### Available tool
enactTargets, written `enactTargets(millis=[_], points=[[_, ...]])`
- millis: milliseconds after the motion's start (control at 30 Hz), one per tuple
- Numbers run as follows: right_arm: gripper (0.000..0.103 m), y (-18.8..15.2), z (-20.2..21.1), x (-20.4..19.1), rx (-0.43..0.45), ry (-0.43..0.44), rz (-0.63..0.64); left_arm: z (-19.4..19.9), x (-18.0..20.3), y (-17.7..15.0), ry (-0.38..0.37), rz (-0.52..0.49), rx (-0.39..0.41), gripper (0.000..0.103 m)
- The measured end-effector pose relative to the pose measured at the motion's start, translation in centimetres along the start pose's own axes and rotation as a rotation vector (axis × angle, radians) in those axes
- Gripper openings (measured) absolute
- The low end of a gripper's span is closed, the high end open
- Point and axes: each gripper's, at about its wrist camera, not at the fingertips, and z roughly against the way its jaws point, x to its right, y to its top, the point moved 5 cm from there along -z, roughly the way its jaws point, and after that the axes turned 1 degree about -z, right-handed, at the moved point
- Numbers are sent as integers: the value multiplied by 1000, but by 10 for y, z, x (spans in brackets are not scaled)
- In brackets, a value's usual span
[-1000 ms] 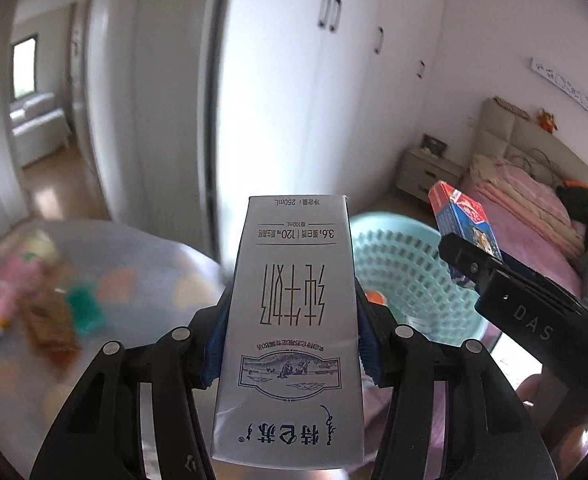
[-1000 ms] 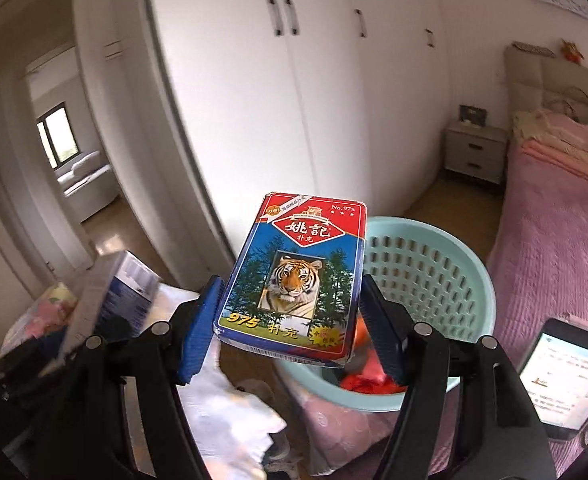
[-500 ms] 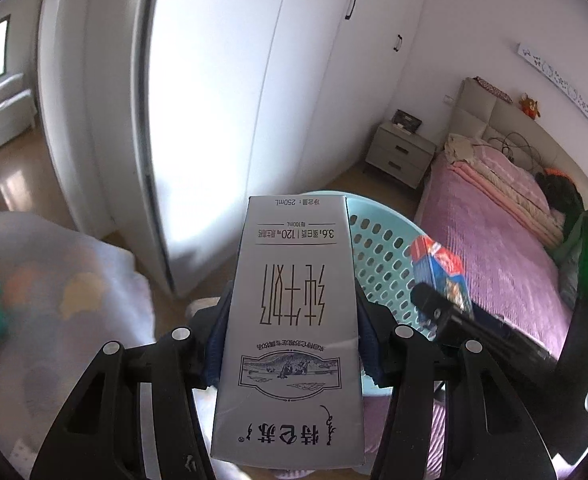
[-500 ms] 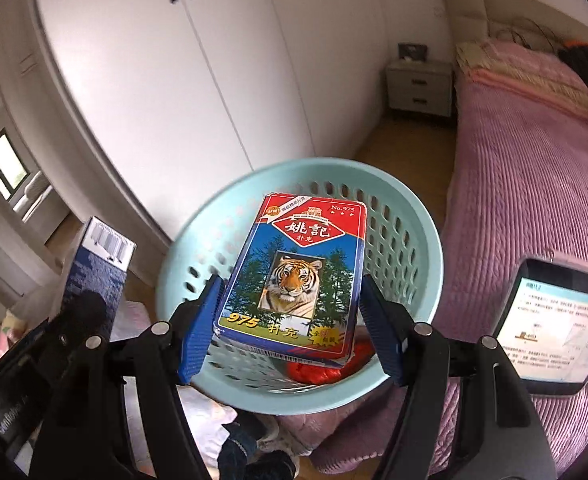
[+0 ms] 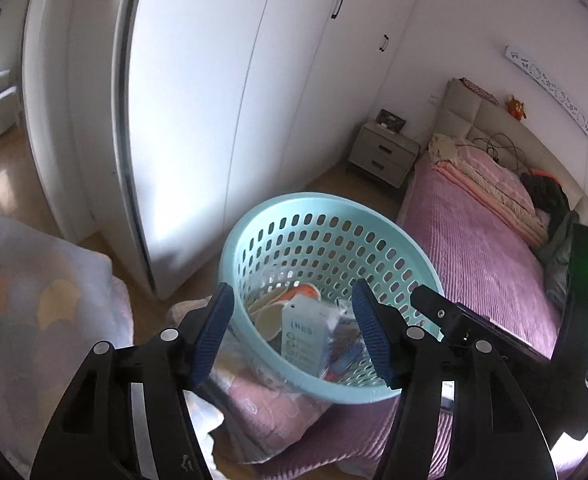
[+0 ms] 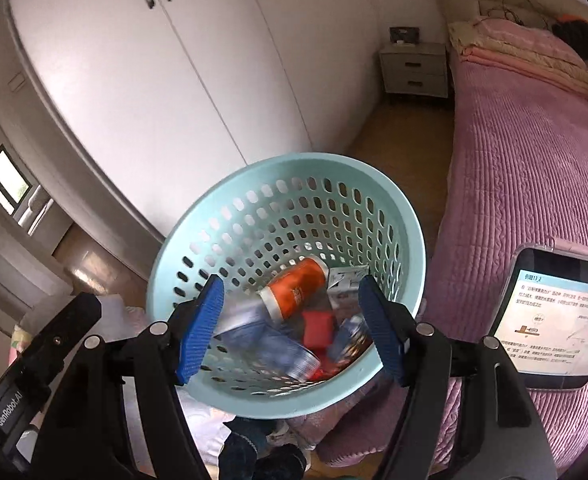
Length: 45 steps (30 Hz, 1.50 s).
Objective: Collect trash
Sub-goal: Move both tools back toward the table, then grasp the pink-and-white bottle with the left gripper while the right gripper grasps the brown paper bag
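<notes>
A teal perforated basket point(image 5: 249, 240) point(image 6: 213, 200) stands beside the bed, just ahead of and below both grippers. The silver milk carton point(image 5: 304, 336) point(image 6: 265, 344) lies inside it, blurred in the right wrist view. The blue tiger card box point(image 6: 348, 336) is in there too, beside an orange can point(image 6: 294, 288) and a red wrapper point(image 6: 318, 328). My left gripper point(image 5: 291, 292) hangs over the near rim, its jaws opening with nothing between them. The right gripper point(image 6: 291, 284) is open and empty above the basket's inside. Each gripper shows at the edge of the other's view.
A pink bed point(image 5: 474, 248) point(image 6: 534, 140) runs along the right, with a lit tablet point(image 6: 554, 312) on it. White wardrobe doors point(image 5: 213, 100) and a nightstand point(image 5: 382, 154) stand behind the basket. A cloth-covered table point(image 5: 33, 300) lies at the left. A person's shoe point(image 6: 261, 452) shows below.
Both grippers came over the basket and tipped down. The left let go of the milk carton and the right let go of the card box; both items now lie in the basket.
</notes>
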Motion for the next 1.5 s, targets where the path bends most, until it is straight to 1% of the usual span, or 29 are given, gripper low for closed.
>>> enactTargets(millis=[100,167,267,400,500,600,733,767,833,867,933,1000,1033,1133,1200,1333,1500], points=[[66,-1,10,-11,12,27,28,15,-1,4,5,8,15,60],[66,-2,19,-23,23,41,53,32,-5,4,17,11,37,60],[66,-6,33,-44,36,73,89,62,-15,4,43,23,72,60],[66,-12,55,-83,60,115,163,109,-39,4,94,55,122,60],[66,-19,72,-121,74,172,236,149,-66,2,148,86,166,60],[66,-29,84,-163,83,237,319,180,-93,1,197,106,190,60],[65,-46,94,-214,77,332,411,220,-141,0,301,120,209,60],[64,-52,95,-231,73,357,442,228,-153,0,325,126,213,60],[59,-61,93,-251,67,378,482,242,-179,-1,365,142,210,60],[58,-66,91,-264,59,388,506,245,-189,-2,376,148,204,60],[50,-77,84,-286,36,410,546,251,-214,-2,404,160,188,60],[44,-87,77,-308,14,431,586,252,-237,-1,427,170,174,60],[42,-91,72,-315,6,435,601,252,-245,-2,433,176,167,60],[42,-104,58,-335,-30,457,636,242,-275,-2,439,199,140,60],[42,-109,47,-344,-55,480,653,231,-294,-3,434,211,110,62],[42,-125,28,-359,-104,497,689,204,-323,-10,435,215,56,66],[42,-137,9,-370,-152,500,729,176,-350,-19,433,245,11,66]])
